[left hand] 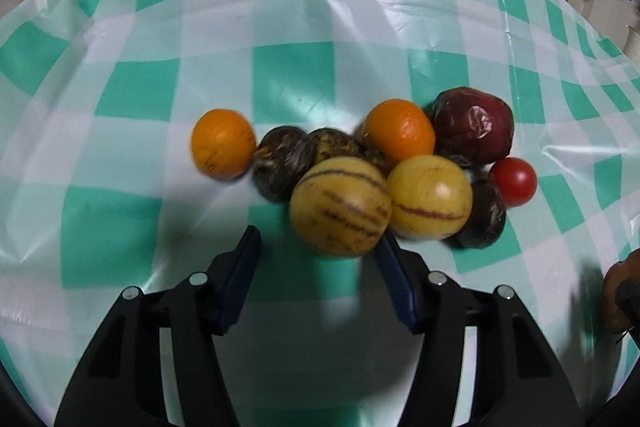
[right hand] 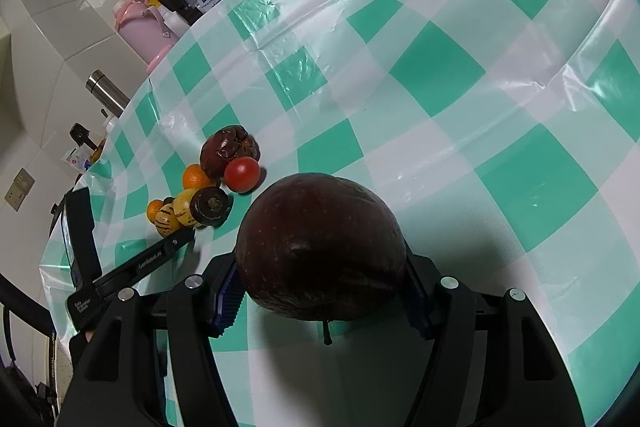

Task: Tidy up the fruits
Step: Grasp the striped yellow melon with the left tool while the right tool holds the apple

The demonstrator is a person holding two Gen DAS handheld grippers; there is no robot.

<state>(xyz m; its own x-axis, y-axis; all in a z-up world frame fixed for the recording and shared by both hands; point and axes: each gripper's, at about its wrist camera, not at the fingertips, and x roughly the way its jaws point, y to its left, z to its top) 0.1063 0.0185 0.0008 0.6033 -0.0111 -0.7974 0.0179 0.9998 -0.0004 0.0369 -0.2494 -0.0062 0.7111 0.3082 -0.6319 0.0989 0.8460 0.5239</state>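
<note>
Left wrist view. Green-and-white checked plastic tablecloth (left hand: 288, 67) covers the table; kitchen clutter lines its far edge. Your left gripper (left hand: 318, 247) is spread wide and holds nothing, its right finger just beside the striped yellow fruit (left hand: 340, 207). That fruit sits at the front of a touching cluster: a second yellow fruit (left hand: 430, 203), two oranges (left hand: 222, 143) (left hand: 400, 131), a wrinkled dark red fruit (left hand: 474, 125), a small tomato (left hand: 514, 181) and several dark round fruits (left hand: 282, 161). Judge these as firm, smooth and apt to roll: grip across the widest part and squeeze the tomato lightly. No bowl, tray or basket appears.

Right wrist view. Your right gripper (right hand: 320, 283) pinches a large dark red fruit (right hand: 320, 247), probably an apple, across its width, stem toward the camera, above the cloth and well apart from the cluster. It looks heavy and glossy, so hold it firmly. No container shows here either.
</note>
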